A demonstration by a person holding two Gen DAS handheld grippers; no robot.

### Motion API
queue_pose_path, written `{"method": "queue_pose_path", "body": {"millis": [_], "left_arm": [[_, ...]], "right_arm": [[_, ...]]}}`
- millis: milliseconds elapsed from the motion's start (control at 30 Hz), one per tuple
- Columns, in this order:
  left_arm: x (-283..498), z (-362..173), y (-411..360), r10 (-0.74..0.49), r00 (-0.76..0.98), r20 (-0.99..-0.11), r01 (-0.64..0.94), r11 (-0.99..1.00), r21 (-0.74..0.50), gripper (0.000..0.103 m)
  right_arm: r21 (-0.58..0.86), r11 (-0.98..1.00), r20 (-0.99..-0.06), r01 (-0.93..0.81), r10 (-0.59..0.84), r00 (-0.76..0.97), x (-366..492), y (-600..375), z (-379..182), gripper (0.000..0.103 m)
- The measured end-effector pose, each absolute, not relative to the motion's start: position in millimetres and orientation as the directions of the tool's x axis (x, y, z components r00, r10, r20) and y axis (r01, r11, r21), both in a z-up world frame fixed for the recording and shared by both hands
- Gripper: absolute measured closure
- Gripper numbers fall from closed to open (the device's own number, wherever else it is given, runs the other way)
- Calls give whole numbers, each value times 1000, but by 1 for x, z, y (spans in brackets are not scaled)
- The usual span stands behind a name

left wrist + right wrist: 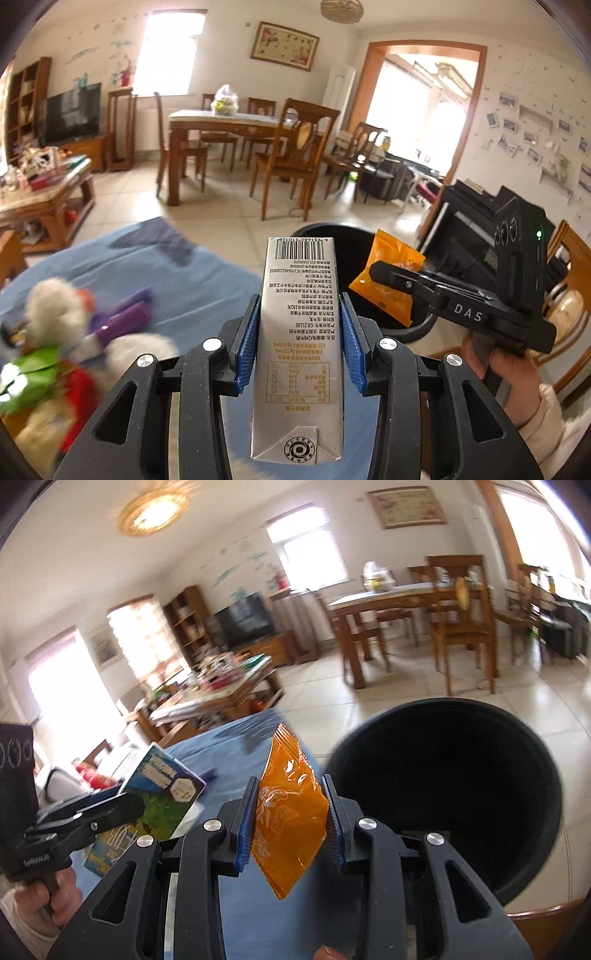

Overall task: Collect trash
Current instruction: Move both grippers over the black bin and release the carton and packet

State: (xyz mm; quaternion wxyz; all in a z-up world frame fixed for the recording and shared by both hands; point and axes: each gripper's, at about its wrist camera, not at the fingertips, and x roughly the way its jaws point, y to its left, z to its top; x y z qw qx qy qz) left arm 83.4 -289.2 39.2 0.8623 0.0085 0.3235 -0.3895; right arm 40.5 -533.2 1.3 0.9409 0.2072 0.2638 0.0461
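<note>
**Two pieces of trash lifted, neither yet in the bin**

The milk carton (299, 343) is clamped upright between the blue pads of the left tool (300, 328), its barcode end pointing away from the camera and toward the black trash bin (325, 236) beyond it. The orange snack wrapper (290, 812) is pinched between the pads of the right tool (291, 816), held edge-on and crumpled, just beside the bin's open mouth (443, 794). Both tools are closed on their loads, and both loads hang in the air above the blue-covered bench (166, 266).

As a judgement of progress: pickup looks finished for these two items, and the drop is what remains. The wrapper is closer to the rim; the carton sits further back over the cloth. The bin interior is too dark to tell whether anything already lies inside.

The left wrist view shows what the right does not: a heap of plush toys (62, 350) on the bench at the left, blurred, and the right tool (380, 273) seen from the side with the wrapper (388, 280) held in front of the bin. The right wrist view gives the bin's full round opening and the carton's printed green-and-blue face (162, 797), gripped by the left tool (122, 805) at the frame's left. Whether more trash is left on the bench, neither view settles.
</note>
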Motion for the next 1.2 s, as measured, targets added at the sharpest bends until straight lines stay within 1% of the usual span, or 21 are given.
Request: {"method": "queue_pose_path", "body": {"millis": [200, 367, 500, 600, 667, 700, 733, 767, 800, 833, 867, 1033, 1100, 1133, 1200], "left_arm": [[109, 25, -368, -730, 388, -563, 702, 630, -332, 62], [125, 12, -425, -734, 365, -573, 717, 614, -330, 62], [138, -1, -457, -722, 357, -593, 706, 624, -335, 62], [150, -9, -468, -708, 360, -608, 696, 637, -330, 62], [152, -11, -473, -700, 365, -613, 699, 641, -316, 61], [152, -10, -476, -689, 383, -615, 700, 651, -294, 59], [152, -9, -476, -681, 399, -614, 704, 657, -271, 51], [151, -8, -478, -672, 418, -611, 706, 664, -248, 35], [145, -6, -478, -663, 443, -604, 703, 675, -224, 27], [142, -3, -475, -653, 473, -592, 699, 687, -200, 16], [138, 0, -473, -645, 501, -577, 694, 698, -177, 13], [123, 17, -461, -620, 554, -556, 687, 718, -117, 13], [111, 23, -448, -614, 577, -539, 683, 725, -94, 10], [106, 27, -442, -607, 596, -526, 678, 731, -77, 7], [91, 34, -427, -598, 627, -499, 667, 743, -52, 6]], "right_arm": [[451, 874, -504, 181, 82, 860, 37, -595, -14, 70], [458, 859, -526, 229, 55, 848, 40, -617, -29, 70], [461, 853, -543, 245, 53, 838, 48, -627, -40, 70], [460, 853, -547, 248, 51, 836, 46, -630, -43, 69], [455, 854, -550, 253, 46, 834, 43, -630, -45, 67], [460, 852, -550, 251, 52, 834, 41, -631, -46, 66], [464, 850, -550, 250, 56, 833, 41, -631, -47, 61], [465, 848, -551, 252, 54, 833, 40, -630, -47, 54], [461, 849, -550, 259, 45, 834, 39, -626, -45, 34], [462, 848, -541, 259, 38, 840, 37, -625, -44, 24], [462, 850, -535, 254, 38, 844, 35, -625, -43, 19], [449, 860, -521, 244, 29, 853, 28, -618, -36, 19], [441, 865, -514, 240, 24, 858, 26, -614, -32, 19], [437, 867, -513, 238, 23, 858, 25, -613, -31, 19], [435, 871, -511, 228, 30, 859, 24, -605, -26, 19]]}}
